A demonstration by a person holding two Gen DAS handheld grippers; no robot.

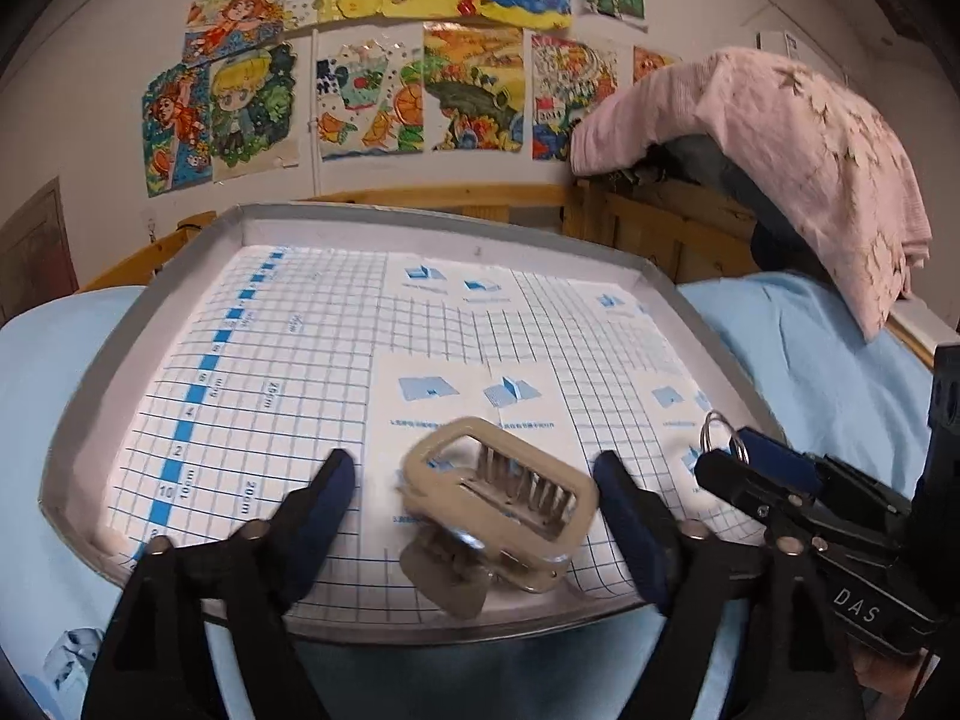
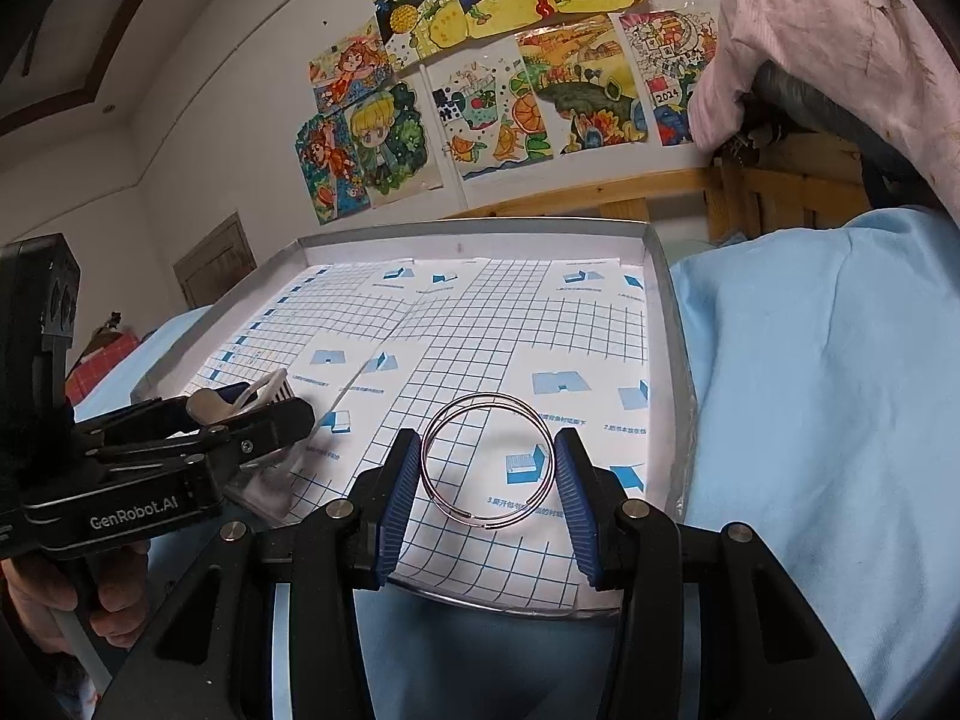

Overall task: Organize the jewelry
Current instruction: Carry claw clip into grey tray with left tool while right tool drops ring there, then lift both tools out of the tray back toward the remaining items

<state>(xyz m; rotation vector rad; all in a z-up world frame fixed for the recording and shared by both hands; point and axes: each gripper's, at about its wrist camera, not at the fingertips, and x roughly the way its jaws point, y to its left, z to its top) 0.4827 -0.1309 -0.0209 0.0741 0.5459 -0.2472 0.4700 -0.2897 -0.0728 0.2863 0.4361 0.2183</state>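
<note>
A shallow grey tray (image 1: 144, 324) lined with blue-gridded white paper lies on a bed covered with a light blue sheet (image 1: 810, 348).

In the left wrist view, the left gripper (image 1: 474, 474) has its fingers (image 1: 327, 492) spread wide over the near edge of the tray. A beige hair clip (image 1: 498, 510) with a row of teeth lies between them, tilted, its hinge end toward the near rim. There is clear space on both sides of the clip, so neither finger touches it and nothing is gripped. The clip looks slightly blurred, and I cannot tell whether it rests flat on the paper.

In the right wrist view, the right gripper (image 2: 487, 468) has its fingers (image 2: 399, 498) partly closed on a thin metal hoop (image 2: 487, 461), which looks like two wire rings lying together. The hoop faces the camera, with the blue ribbed pads pressing its left and right sides. It is held above the near right part of the tray.

The left gripper appears at the left of the right wrist view (image 2: 252, 420), with the pale clip (image 2: 252, 396) by its tips. A person's hand (image 2: 90, 594) grips its handle.

On the far wall hang colourful drawings (image 1: 384, 90). A pink cloth (image 1: 792, 150) is draped over the wooden bed frame (image 1: 636, 222) at the far right.
</note>
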